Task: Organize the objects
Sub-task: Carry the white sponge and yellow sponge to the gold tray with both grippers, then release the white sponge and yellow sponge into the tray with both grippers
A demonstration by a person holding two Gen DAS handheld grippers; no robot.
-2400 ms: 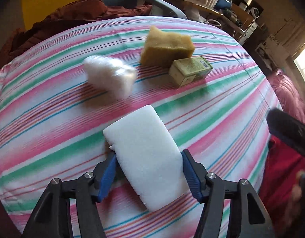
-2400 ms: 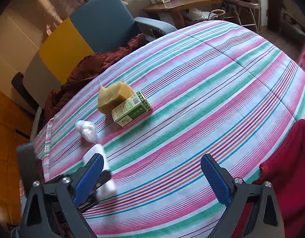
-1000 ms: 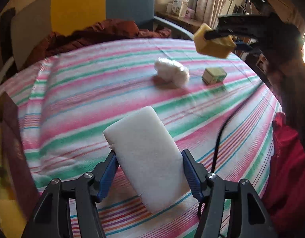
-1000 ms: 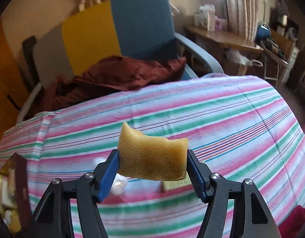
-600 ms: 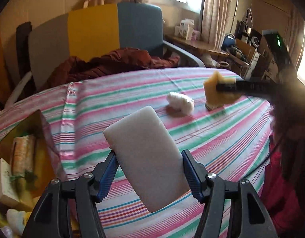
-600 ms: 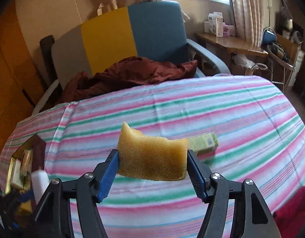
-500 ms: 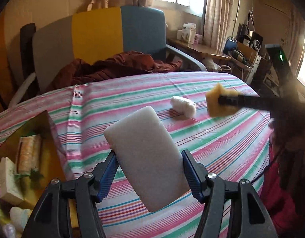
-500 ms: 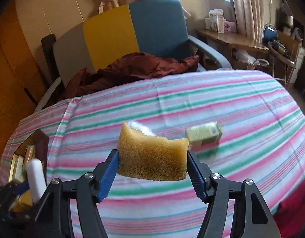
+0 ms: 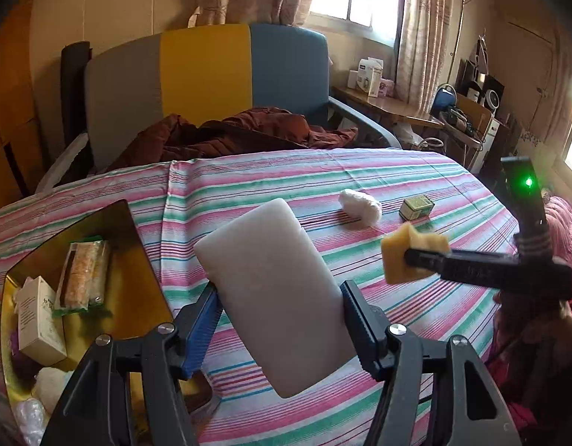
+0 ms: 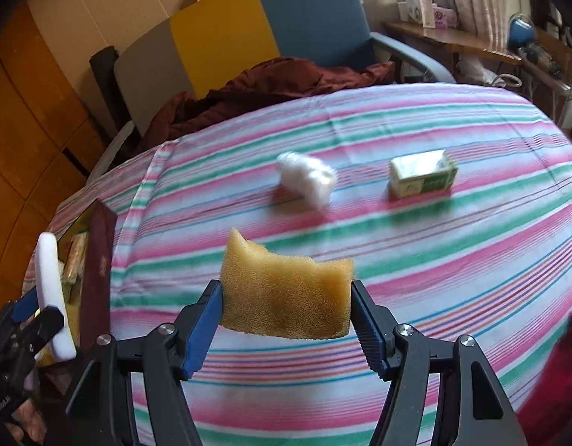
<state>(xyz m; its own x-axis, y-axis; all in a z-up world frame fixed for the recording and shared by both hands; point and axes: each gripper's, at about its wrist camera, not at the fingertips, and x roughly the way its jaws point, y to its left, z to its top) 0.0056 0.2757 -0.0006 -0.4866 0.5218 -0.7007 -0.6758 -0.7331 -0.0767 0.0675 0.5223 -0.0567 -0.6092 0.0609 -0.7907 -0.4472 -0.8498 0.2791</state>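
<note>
Two grippers were each clamped on a sponge above the striped tablecloth point(image 9: 271, 171). The left gripper point(image 9: 279, 329) had its blue pads pressed against the long sides of a white sponge block point(image 9: 273, 284), which stood tilted between the jaws, clear of the cloth. The right gripper point(image 10: 286, 319) squeezed a yellow sponge point(image 10: 286, 295) by its two ends, also off the surface; in the left wrist view that same sponge point(image 9: 395, 258) hung at the right, above the cloth.

Beyond the yellow sponge, a white fluffy wad point(image 10: 308, 178) and a small green box point(image 10: 421, 178) lay on the cloth, near each other but apart. At the table's left edge sat an open box with a gold lining point(image 9: 137, 282), holding a wrapped snack bar point(image 9: 83, 273), a pale carton point(image 9: 37, 316) and some white bits that were too dim to tell. Behind the table stood a grey, yellow and blue armchair point(image 9: 208, 70) with a dark red garment point(image 9: 234, 132) heaped on its seat.
</note>
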